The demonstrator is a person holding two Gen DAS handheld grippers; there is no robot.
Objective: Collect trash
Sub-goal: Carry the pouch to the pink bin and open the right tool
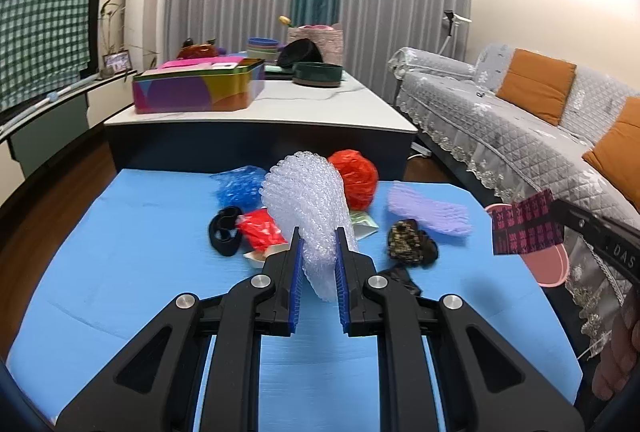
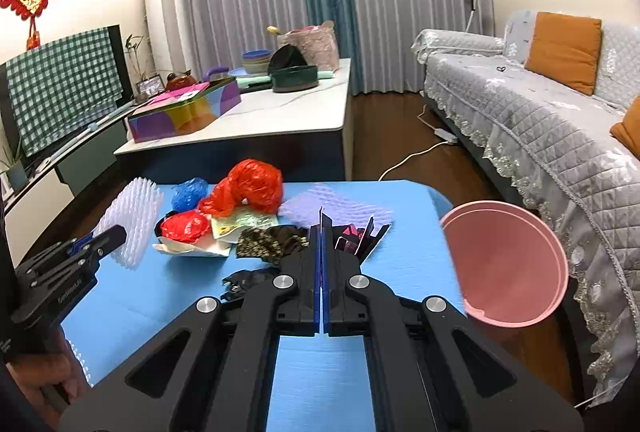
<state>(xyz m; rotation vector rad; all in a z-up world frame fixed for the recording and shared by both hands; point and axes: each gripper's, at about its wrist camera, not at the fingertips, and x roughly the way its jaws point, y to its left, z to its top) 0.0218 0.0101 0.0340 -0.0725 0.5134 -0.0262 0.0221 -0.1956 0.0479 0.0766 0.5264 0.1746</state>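
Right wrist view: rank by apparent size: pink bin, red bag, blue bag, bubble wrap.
1. pink bin, though it sits nearest the camera, which inflates it.
2. bubble wrap held in the left gripper and red bag: too close to rank.
3. blue bag, clearly smallest.

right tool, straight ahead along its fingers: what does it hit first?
The right tool is shut on a dark wrapper, so that leads. Beyond it, the lilac foam sheet on the blue mat looks first in line, though depth is unclear. The pink bin sits off to its right.
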